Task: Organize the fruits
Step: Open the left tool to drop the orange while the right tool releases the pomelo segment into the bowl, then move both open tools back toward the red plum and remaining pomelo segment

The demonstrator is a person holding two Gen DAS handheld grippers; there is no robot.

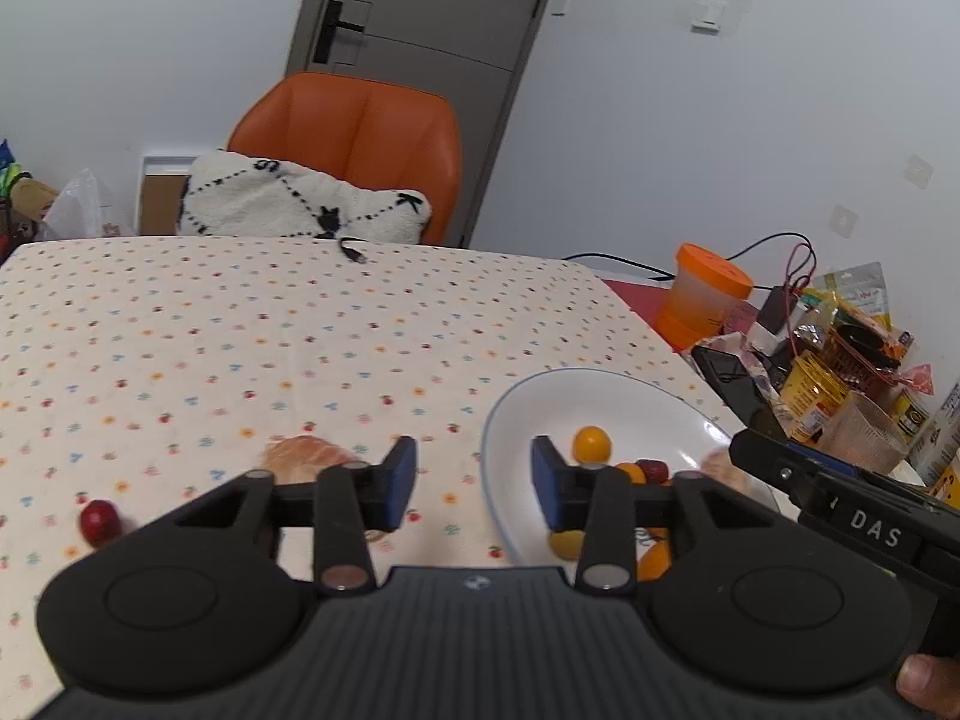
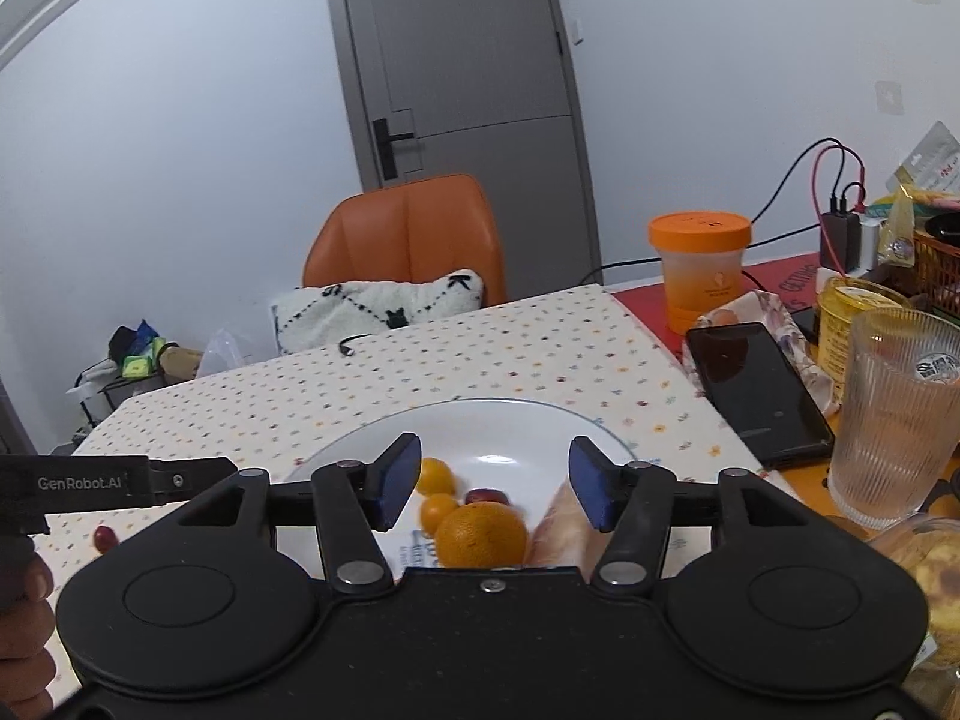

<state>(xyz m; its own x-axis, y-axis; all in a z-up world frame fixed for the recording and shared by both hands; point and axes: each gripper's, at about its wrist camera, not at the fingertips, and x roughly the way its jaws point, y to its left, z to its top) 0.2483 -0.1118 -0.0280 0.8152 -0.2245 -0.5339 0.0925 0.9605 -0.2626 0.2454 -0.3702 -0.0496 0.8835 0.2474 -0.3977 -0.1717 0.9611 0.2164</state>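
Note:
A white plate [image 2: 480,420] holds an orange [image 2: 480,534], small yellow-orange fruits [image 2: 433,476], a dark red date [image 2: 486,496] and a pale peeled piece [image 2: 564,525]. My right gripper [image 2: 492,489] hangs open over the plate with nothing between its fingers. My left gripper [image 1: 474,483] is open too, straddling the left rim of the plate [image 1: 600,402]. Left of it on the cloth lie a pale pinkish peeled fruit [image 1: 306,456] and a red date [image 1: 99,521]. That red date [image 2: 105,537] also shows in the right wrist view.
The table carries a dotted cloth [image 1: 240,330]. Along the right side stand an orange-lidded cup [image 2: 699,267], a black phone [image 2: 759,390], a ribbed glass [image 2: 894,414], a yellow jar [image 2: 852,324] and snack packs. An orange chair [image 1: 360,138] with a cushion is behind the table.

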